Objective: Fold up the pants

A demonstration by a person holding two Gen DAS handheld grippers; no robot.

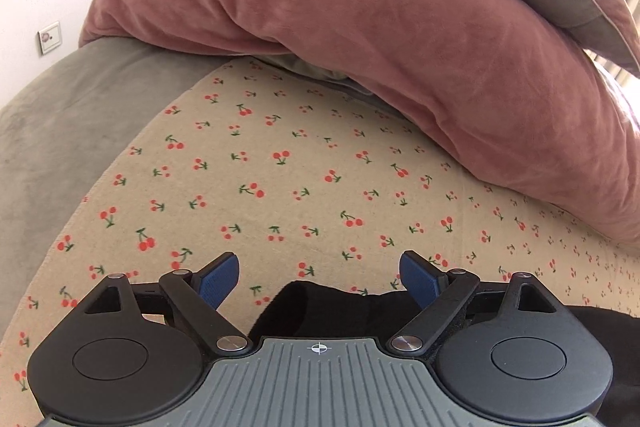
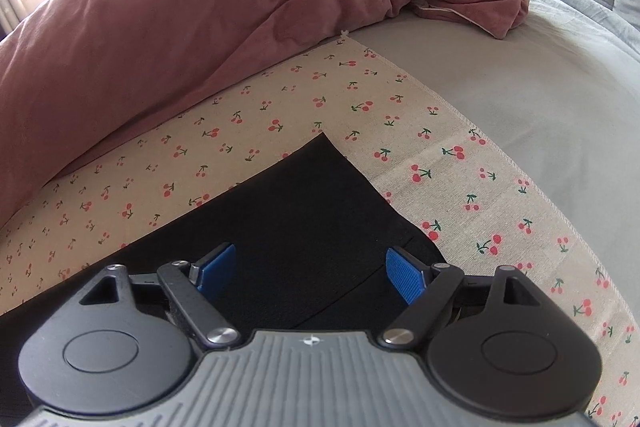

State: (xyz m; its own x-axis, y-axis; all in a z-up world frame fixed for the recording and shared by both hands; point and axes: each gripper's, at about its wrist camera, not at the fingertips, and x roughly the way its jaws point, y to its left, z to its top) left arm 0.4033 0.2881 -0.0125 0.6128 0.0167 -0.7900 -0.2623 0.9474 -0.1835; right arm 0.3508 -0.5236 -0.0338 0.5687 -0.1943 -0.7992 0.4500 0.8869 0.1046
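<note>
The black pants point(image 2: 288, 203) lie flat on a beige cherry-print cloth point(image 2: 460, 187) spread on the bed. In the right wrist view their far corner points away from me, and a seam runs across the fabric near the right finger. My right gripper point(image 2: 310, 273) is open and empty, hovering over the pants. In the left wrist view only an edge of the black pants point(image 1: 332, 303) shows, mostly hidden under the gripper body. My left gripper point(image 1: 320, 281) is open and empty, just above that edge, with the cherry-print cloth point(image 1: 280, 167) stretching ahead.
A bulky dusty-pink duvet point(image 1: 380, 39) lies piled along the far side of the cloth, also in the right wrist view point(image 2: 180, 15). Grey bed sheet point(image 2: 540, 87) borders the cloth on the right, grey-green bedding point(image 1: 52, 131) on the left. A wall switch point(image 1: 50, 37) is at far left.
</note>
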